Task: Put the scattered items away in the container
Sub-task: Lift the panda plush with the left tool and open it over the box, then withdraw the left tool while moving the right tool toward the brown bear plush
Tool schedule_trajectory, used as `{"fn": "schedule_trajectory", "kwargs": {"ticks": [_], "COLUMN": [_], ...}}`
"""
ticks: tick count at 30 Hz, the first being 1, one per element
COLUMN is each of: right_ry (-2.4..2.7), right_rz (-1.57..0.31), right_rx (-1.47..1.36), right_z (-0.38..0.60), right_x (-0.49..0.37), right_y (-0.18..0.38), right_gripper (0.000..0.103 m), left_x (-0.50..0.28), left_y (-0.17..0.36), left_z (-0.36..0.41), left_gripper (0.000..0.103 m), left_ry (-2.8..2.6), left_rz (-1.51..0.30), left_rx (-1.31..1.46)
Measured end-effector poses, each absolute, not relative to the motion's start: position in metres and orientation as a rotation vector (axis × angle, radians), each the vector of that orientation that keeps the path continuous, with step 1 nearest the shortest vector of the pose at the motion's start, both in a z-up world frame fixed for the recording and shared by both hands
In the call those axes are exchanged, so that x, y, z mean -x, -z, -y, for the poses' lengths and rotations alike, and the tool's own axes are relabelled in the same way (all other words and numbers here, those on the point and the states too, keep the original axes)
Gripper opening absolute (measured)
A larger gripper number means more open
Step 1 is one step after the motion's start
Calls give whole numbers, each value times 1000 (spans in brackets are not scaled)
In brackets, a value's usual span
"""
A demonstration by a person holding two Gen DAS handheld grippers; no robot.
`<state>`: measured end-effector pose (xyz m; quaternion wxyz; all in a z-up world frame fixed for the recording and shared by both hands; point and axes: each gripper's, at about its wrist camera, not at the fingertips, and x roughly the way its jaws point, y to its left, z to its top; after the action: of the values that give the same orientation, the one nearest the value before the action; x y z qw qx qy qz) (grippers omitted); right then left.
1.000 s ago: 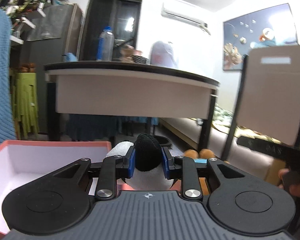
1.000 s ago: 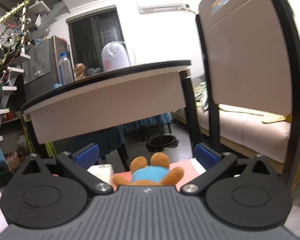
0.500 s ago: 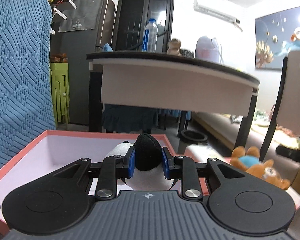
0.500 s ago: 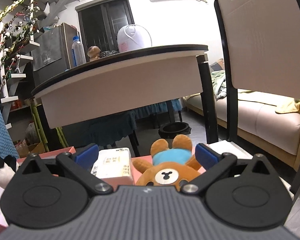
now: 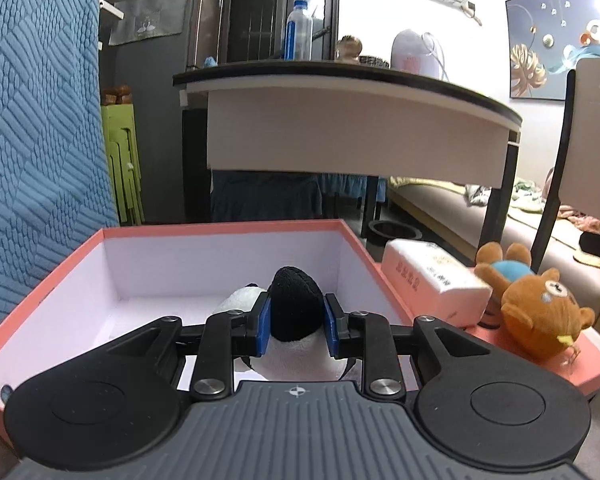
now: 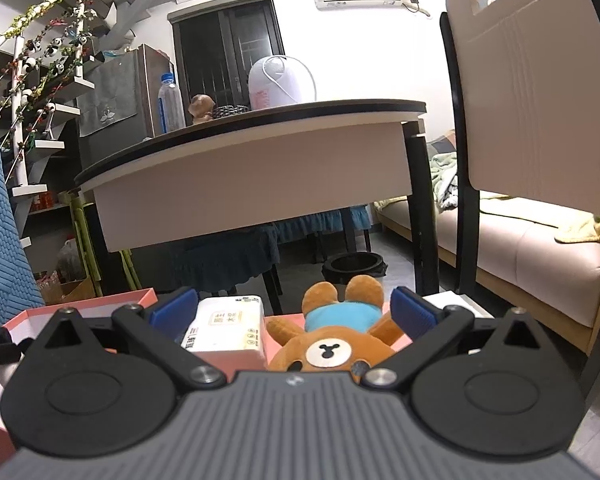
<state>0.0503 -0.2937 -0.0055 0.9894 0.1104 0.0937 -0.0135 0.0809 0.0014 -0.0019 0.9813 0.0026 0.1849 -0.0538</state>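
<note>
My left gripper (image 5: 296, 320) is shut on a black-and-white panda plush (image 5: 294, 312), held over the open pink box (image 5: 220, 227) with white inside walls. To the right of the box, on its pink lid (image 5: 580, 364), lie a white tissue pack (image 5: 432, 276) and a brown bear plush (image 5: 540, 316) in a blue shirt. My right gripper (image 6: 296, 312) is open, its blue pads wide apart. The bear plush (image 6: 336, 344) lies face up between and below the fingers, and the tissue pack (image 6: 228, 324) sits by the left finger. The pink box (image 6: 88, 306) shows at left.
A dark-topped table (image 5: 348, 76) stands behind, with a water bottle (image 5: 299, 30) and a white appliance (image 6: 280, 84) on it. A blue quilted surface (image 5: 36, 120) rises at left. A chair (image 6: 532, 100) and a beige sofa (image 6: 540, 256) stand at right. A black bin (image 6: 354, 268) sits on the floor.
My left gripper has swung left with the panda, from beside the box to over its inside. My right gripper has come down closer over the bear and tissue pack, still open.
</note>
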Motion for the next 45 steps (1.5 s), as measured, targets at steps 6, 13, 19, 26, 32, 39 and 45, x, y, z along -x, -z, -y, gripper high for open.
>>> {"fn": "schedule_trajectory", "kwargs": {"ticks": [6,13,19,26,32,39,45], "right_ry": [40,19,-6,-15,-25,-24,27], "right_rz": [-214,-226,-239,-249,-242,-234,-243], "right_rx": [-218,-203,-214,-209,-212,-196,-169], "right_z": [300,295,295,294,291,287,293], "right_x": [-52,-48,-45,-43,-43,-48,-59], "right_y": [10,13,14,15,15,18,22], "right_gripper": [103,103,103,103,103,103,103], "left_x": [-95,-96,-76,-58,-55,-59,-57], "left_y": [18,14,3,-5,-4,-2,-4], "left_z": [-12,-13,3,18,32,38,42], "left_gripper": [32,59,84,96,100,102,103], "left_ry": [82,57,56,83,82,71,82], "left_rz": [-451,-446,-368,-288,-263,-265,-256], "left_rx": [28,16,-57,-78,-107,-106,-103]}}
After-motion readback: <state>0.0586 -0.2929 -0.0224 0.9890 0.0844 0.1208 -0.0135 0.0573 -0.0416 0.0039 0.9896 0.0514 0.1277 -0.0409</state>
